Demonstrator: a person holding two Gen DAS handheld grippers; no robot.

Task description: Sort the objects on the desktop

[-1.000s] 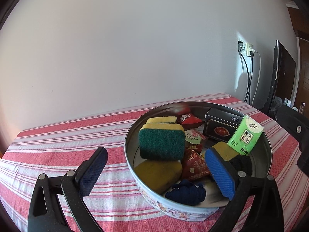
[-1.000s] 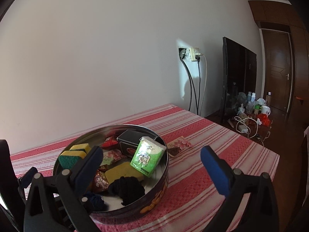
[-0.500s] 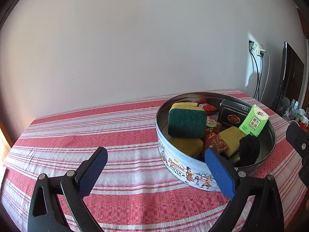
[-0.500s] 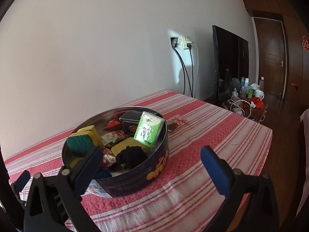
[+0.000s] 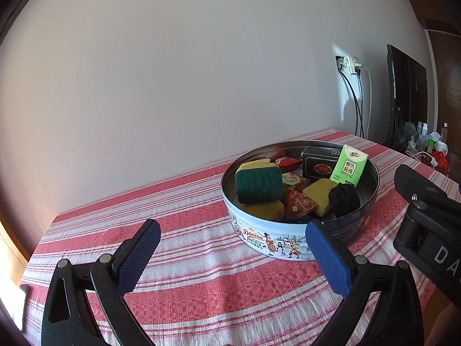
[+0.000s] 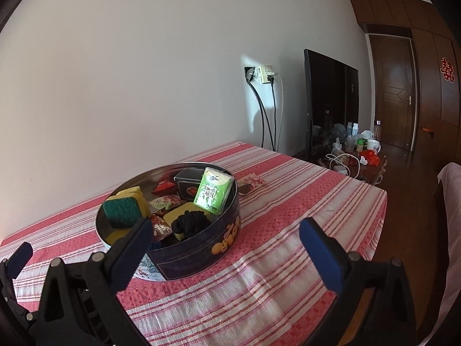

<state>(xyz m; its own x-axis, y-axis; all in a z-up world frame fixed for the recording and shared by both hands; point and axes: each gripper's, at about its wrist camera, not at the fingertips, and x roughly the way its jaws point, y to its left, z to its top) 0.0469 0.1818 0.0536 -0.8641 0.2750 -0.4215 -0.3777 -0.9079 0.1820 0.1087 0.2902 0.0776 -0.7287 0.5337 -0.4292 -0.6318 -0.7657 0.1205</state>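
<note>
1. Left gripper (image 5: 230,255): blue-padded fingers spread wide, nothing between them, held above the red-and-white striped tabletop (image 5: 187,288), just short of the tin.
2. Right gripper (image 6: 224,252): fingers likewise spread and empty. Its left finger overlaps the near rim of the tin in the right wrist view; whether they touch cannot be told from this angle.
3. Round metal Danisa biscuit tin (image 5: 270,240) stands on the tabletop, lid off, right of centre in the left wrist view. Printed white side faces the left gripper; dark blue side (image 6: 198,255) faces the right gripper.
4. Contents, packed close:
   - green-and-yellow scouring sponge (image 5: 258,183), propped on edge at the tin's left side, green face toward the camera (image 6: 122,212);
   - plain yellow sponge (image 5: 266,210) below it, another yellow sponge (image 5: 317,191) toward the middle;
   - light green tissue pack with printed characters (image 5: 348,165), upright and leaning on the right wall (image 6: 213,191);
   - small dark box with a red emblem (image 5: 319,164) behind the pack;
   - black bundled cloth (image 5: 344,199) at the front right;
   - red patterned foil sachets (image 5: 298,203) in the middle.
5. A flat printed sachet (image 6: 252,181) lies on the tabletop just outside the tin, far side.
6. Beyond the table: wall socket with hanging cables (image 6: 263,75) and a black flat screen (image 6: 331,106).
</note>
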